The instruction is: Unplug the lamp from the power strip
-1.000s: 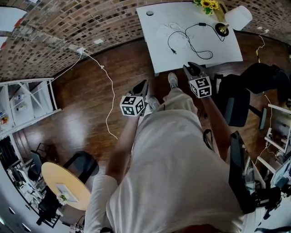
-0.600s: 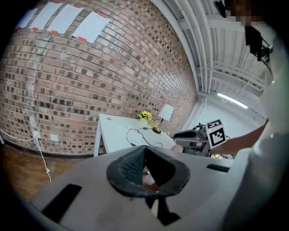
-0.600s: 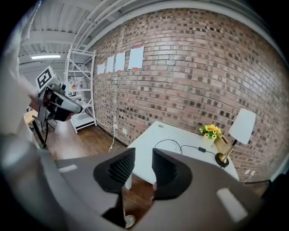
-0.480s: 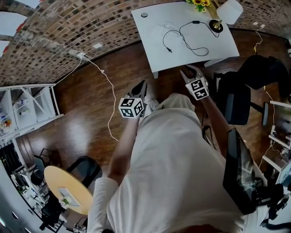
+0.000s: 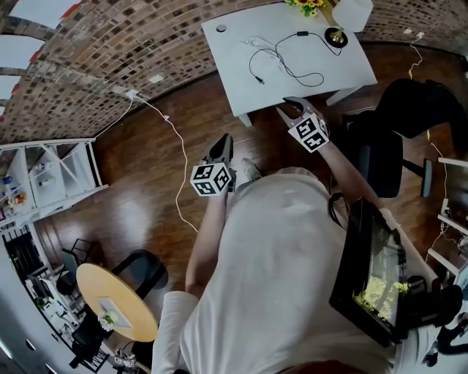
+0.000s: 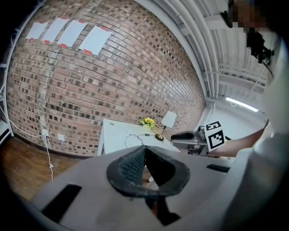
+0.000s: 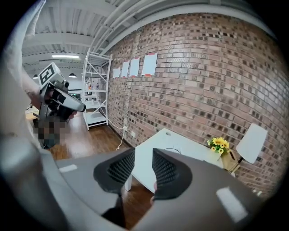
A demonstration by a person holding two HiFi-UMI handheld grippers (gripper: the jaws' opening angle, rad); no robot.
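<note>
Both grippers held up in front of the person, well short of the table with the lamp

The left gripper has its jaws pressed together at the tips with nothing between them. The right gripper has its jaws apart, they have just been opening, and the gap between them is empty. The lamp with its white shade stands at the far corner of the white table, against the brick wall and just beside some yellow flowers. Its black cord loops across the tabletop and ends in a loose plug lying on the bare surface, near a thin white cable; neither gripper touches any of it
</note>
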